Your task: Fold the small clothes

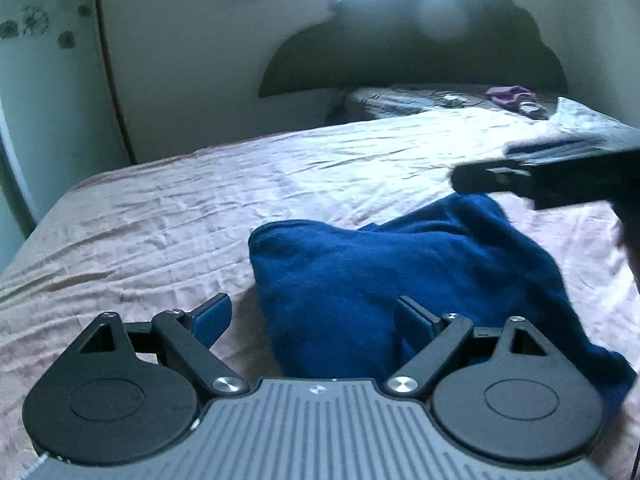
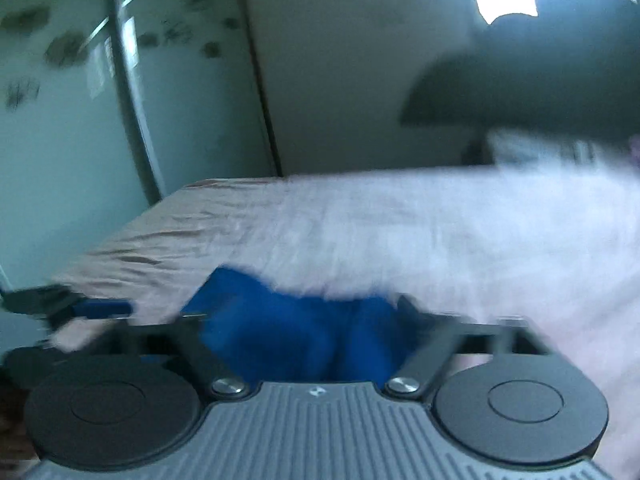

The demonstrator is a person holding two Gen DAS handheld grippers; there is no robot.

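Observation:
A dark blue garment (image 1: 400, 272) lies crumpled on the pink bedsheet (image 1: 180, 208). My left gripper (image 1: 314, 316) hovers over the garment's near left edge; it is open, its blue-padded fingers (image 1: 216, 314) wide apart and holding nothing. The other gripper (image 1: 488, 178) comes in from the right as a dark blurred shape above the garment's far corner. In the right wrist view, which is motion-blurred, my right gripper (image 2: 300, 316) is open above the blue garment (image 2: 288, 340). The cloth shows between the spread fingers, but the pads do not press on it. The left gripper (image 2: 92, 308) shows at the left edge.
The bed's far edge meets a white wall and a pale wardrobe door (image 1: 48, 100) with flower stickers. A dark curved headboard (image 1: 400, 52) stands at the back. A purple cloth (image 1: 510, 94) and small items lie at the far right of the bed.

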